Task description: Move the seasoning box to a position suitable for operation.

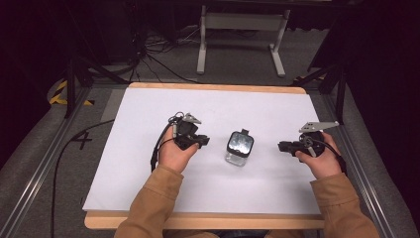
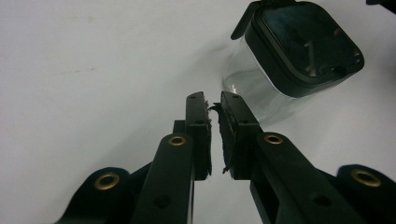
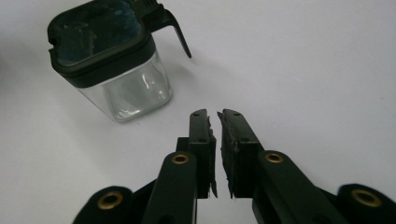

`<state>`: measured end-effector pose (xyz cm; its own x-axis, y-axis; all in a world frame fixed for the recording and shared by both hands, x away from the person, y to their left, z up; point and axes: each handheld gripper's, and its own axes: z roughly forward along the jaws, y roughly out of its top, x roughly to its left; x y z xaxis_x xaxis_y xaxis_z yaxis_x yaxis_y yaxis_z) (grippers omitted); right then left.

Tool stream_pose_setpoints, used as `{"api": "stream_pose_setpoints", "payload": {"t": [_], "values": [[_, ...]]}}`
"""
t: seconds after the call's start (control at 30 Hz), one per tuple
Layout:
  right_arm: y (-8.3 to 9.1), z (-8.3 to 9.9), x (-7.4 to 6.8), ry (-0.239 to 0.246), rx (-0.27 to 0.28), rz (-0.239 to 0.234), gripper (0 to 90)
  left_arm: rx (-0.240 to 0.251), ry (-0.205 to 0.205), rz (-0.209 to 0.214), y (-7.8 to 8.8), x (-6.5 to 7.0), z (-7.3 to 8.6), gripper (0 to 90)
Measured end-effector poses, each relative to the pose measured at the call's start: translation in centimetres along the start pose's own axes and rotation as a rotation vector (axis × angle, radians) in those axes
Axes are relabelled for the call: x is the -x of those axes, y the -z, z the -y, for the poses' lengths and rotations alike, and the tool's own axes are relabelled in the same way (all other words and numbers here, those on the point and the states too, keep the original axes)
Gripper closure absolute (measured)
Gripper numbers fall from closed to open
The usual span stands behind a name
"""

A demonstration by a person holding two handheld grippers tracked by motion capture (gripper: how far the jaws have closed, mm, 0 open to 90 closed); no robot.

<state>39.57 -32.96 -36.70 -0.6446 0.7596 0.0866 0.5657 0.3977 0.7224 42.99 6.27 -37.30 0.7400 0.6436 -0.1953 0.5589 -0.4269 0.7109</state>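
A small clear square jar [image 1: 239, 148] with a black lid and a black flip tab stands in the middle of the white table sheet [image 1: 148, 168]. My left gripper [image 1: 202, 142] rests to its left, jaws pointing right toward it, a short gap away. My right gripper [image 1: 281, 146] sits to its right, pointing left, somewhat farther off. In the left gripper view the jar [image 2: 292, 56] is just beyond and right of the gripper [image 2: 212, 99], whose jaws are shut on nothing. In the right gripper view the jar [image 3: 109, 65] lies ahead to the left of the shut, empty gripper [image 3: 214, 114].
The sheet covers a wooden tabletop [image 1: 208, 220] flanked by metal rails [image 1: 44, 163]. A white stand [image 1: 242, 29] and loose cables [image 1: 148, 54] lie on the floor beyond the far edge. Bare sheet surrounds the jar on all sides.
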Motion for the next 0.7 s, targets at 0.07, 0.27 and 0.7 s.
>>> {"api": "stream_pose_setpoints", "payload": {"t": [0.07, 0.27, 0.7], "values": [[0.2, 0.3, 0.2, -0.008, 0.001, 0.003, 85.1, -0.003, 0.002, 0.025, -0.6, 0.1, -0.4, 82.4], [1.0, 1.6, 0.8, -0.041, -0.003, 0.016, 85.9, -0.027, -0.033, 0.047, -2.2, 0.7, -1.1, 82.5], [1.3, 2.0, 0.6, -0.042, 0.005, 0.014, 83.3, -0.099, -0.065, 0.093, -5.1, 1.8, -1.1, 81.9]]}}
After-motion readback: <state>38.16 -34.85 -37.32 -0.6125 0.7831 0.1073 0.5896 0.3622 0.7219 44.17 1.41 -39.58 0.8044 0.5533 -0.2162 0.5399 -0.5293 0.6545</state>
